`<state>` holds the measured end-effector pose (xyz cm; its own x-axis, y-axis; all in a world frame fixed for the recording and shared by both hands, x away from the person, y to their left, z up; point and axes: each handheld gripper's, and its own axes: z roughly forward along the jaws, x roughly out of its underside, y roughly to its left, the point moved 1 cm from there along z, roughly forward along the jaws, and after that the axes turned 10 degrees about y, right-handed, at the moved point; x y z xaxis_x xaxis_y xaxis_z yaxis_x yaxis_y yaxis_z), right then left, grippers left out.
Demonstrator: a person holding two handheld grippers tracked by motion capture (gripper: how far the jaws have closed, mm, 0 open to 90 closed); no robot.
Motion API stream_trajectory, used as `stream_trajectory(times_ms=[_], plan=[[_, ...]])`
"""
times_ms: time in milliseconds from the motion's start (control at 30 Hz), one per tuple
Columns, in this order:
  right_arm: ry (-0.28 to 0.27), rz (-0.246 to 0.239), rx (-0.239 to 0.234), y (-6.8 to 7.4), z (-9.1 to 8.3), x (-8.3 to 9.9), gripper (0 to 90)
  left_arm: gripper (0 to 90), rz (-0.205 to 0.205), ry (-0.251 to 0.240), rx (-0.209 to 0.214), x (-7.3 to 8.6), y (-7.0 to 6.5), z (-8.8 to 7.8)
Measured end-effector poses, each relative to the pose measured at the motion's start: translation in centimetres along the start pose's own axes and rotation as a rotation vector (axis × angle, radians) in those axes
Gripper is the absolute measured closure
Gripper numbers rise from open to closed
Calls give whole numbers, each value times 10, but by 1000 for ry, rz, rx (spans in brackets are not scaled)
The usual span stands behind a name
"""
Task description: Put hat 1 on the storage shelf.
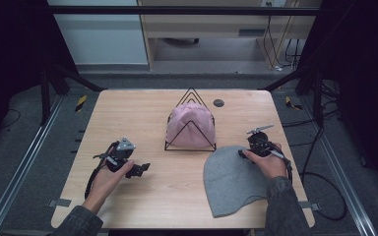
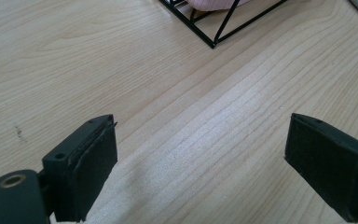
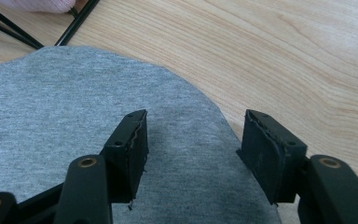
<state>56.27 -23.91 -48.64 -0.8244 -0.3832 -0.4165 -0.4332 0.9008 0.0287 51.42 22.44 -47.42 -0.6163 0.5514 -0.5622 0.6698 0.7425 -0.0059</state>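
The table (image 1: 128,105) is pale wood with rounded corners. Near its middle stands a black wire rack (image 1: 191,121), and everything else sits around that rack. A pink hat (image 1: 191,129) is draped inside the rack, touching its wires. A grey hat (image 1: 231,179) lies flat on the table on the near right of the rack, its top edge just beside the rack's right corner.

The right gripper (image 1: 254,143) is at the far right edge of the grey hat, to the right of the rack, held in the person's right hand (image 1: 270,164). In the right gripper view its jaws stand apart, released, low over the hat's rim with nothing between them. The left gripper (image 1: 140,169) is to the near left of the rack, over bare table, held by the left hand (image 1: 106,184). Its jaws are spread wide and hold nothing.

A small dark disc (image 1: 218,103) sits in the table just beyond the rack.
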Motion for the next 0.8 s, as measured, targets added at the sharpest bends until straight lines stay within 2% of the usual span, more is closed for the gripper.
stream_trajectory(times_ms=[233, 467, 633, 667, 767, 800], plan=[[16, -16, -3, 0, 1, 2, 471, 90, -15, -14, -21, 0, 3, -2], [30, -42, 0, 3, 2, 3, 566, 90, -14, -5, -18, 1, 3, -2], [33, -61, -17, 4, 1, 4, 701, 90, -17, -4, -15, 1, 3, -1], [33, -61, -17, 4, 1, 4, 701, 90, -17, -4, -15, 1, 3, -1], [34, -77, -37, 6, 0, 6, 843, 90, -22, -5, -15, 1, 3, -1], [27, -81, -38, 6, 0, 6, 852, 90, -22, -4, -15, 1, 3, -1]])
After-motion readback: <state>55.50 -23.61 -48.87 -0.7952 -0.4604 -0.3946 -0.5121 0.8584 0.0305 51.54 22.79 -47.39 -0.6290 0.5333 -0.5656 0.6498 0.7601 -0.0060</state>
